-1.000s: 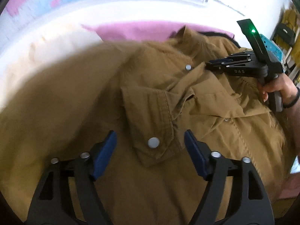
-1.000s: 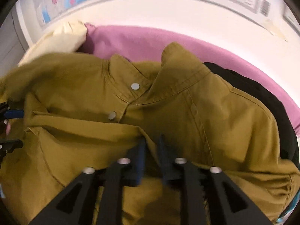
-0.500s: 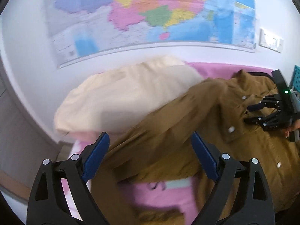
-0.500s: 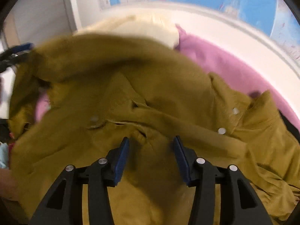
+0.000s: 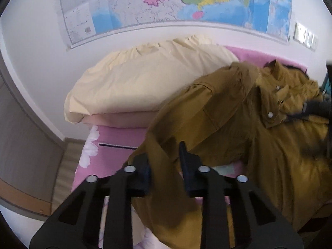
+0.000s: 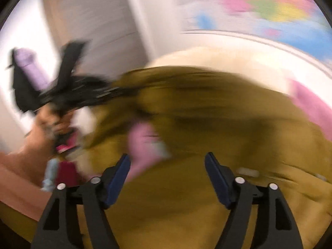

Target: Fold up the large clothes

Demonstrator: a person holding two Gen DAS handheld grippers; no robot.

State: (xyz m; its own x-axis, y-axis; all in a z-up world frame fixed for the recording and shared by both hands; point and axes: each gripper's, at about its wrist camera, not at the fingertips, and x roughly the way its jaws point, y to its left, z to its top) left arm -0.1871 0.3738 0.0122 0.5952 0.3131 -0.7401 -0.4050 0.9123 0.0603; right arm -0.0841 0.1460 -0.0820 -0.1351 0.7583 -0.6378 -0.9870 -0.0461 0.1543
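Note:
A mustard-brown snap-button shirt [image 5: 238,124] lies rumpled on a pink bed. My left gripper [image 5: 165,164] is shut on the shirt's sleeve, which runs between its blue pads and hangs down below them. In the blurred right wrist view the shirt [image 6: 207,124] fills the middle. My right gripper [image 6: 168,176] is open and empty just above the cloth. The left gripper [image 6: 87,95] shows at the left there, held by a hand, with the sleeve end in it.
A cream pillow [image 5: 145,78] lies at the head of the pink bed [image 5: 116,132]. A wall map [image 5: 176,2] hangs above. A door [image 6: 93,31] and wooden floor [image 5: 66,159] are at the left. A black garment [image 5: 294,67] lies behind the collar.
My left gripper swung left to the sleeve and shut on it. My right gripper let go of the shirt front, opened wide and swung left.

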